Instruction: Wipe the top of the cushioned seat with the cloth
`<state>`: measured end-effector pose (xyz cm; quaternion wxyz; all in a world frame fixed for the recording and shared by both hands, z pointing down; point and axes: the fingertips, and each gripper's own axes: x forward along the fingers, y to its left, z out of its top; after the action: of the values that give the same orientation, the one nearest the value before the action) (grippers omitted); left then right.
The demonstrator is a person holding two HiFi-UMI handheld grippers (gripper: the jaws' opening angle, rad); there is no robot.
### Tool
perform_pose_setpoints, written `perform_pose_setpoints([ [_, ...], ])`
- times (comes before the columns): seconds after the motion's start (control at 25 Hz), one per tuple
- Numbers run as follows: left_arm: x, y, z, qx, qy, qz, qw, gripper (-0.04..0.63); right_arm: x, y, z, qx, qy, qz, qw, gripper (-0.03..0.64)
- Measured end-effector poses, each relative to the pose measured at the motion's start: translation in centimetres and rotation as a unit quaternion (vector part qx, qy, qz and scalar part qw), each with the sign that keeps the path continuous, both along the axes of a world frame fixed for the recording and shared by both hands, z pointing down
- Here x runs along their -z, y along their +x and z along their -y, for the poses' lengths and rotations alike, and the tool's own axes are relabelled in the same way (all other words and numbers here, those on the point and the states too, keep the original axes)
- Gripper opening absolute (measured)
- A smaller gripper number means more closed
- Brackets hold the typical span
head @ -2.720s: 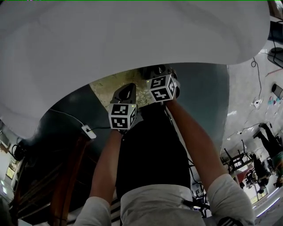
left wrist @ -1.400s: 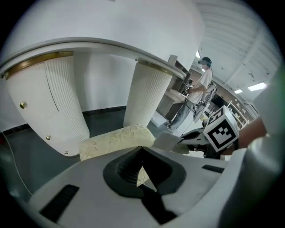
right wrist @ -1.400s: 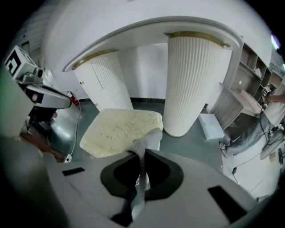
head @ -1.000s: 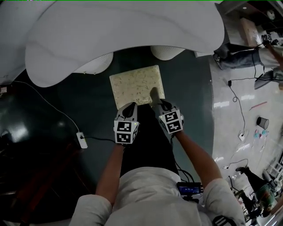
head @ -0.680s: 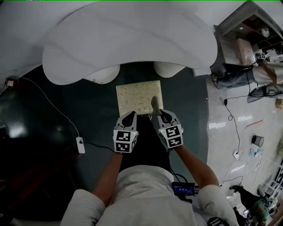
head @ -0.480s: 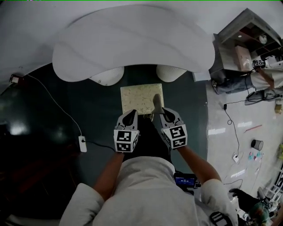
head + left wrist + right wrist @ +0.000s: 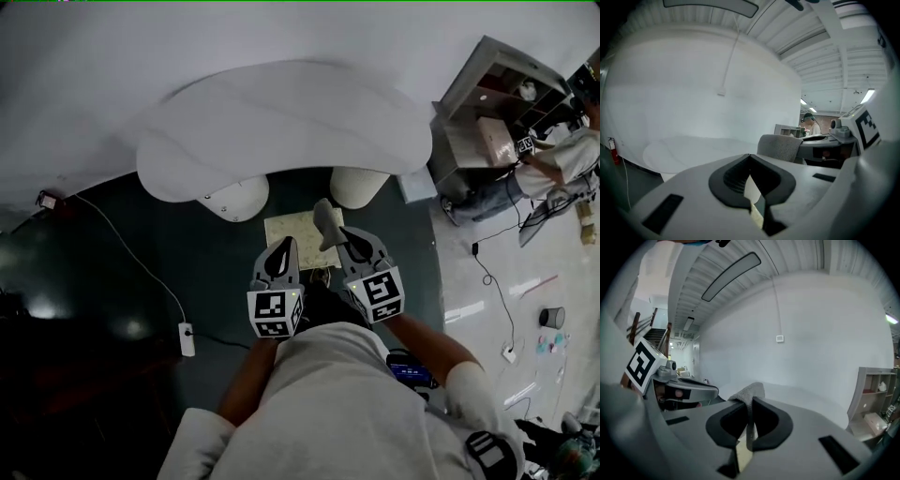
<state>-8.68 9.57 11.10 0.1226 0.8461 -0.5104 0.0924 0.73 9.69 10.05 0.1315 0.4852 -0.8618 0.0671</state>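
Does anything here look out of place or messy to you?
Nothing looks spilled or broken. One oddity: the grey cloth, pinched in the right gripper, sticks up in the air, well clear of the cushioned seat it should wipe. A power strip lies loose on the dark floor.

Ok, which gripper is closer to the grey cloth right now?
Right. The right gripper is clamped on the cloth; the left gripper sits beside it, apart from the cloth, jaws together and empty.
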Motion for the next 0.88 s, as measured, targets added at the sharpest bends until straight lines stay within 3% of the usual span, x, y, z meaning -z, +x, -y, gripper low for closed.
perform_pose_setpoints([
  [0.32, 4.0, -3.1, -1.1, 0.032, 0.042, -0.004, 0.9986, 0.014, 3.2, -1.3, -2.2, 0.036, 0.012, -0.016, 0.999, 0.014],
  [0.6, 3.2, 1.4, -7.1, 0.032, 0.031, -0.028, 0.9986, 0.014, 3.2, 1.3, -7.4, 0.044, 0.014, -0.012, 0.999, 0.014],
  [0.88, 4.0, 6.6, -11.6, 0.071, 0.055, -0.010, 0.9959, 0.014, 5.3, 8.2, -11.2, 0.056, 0.063, 0.017, 0.996, 0.014],
])
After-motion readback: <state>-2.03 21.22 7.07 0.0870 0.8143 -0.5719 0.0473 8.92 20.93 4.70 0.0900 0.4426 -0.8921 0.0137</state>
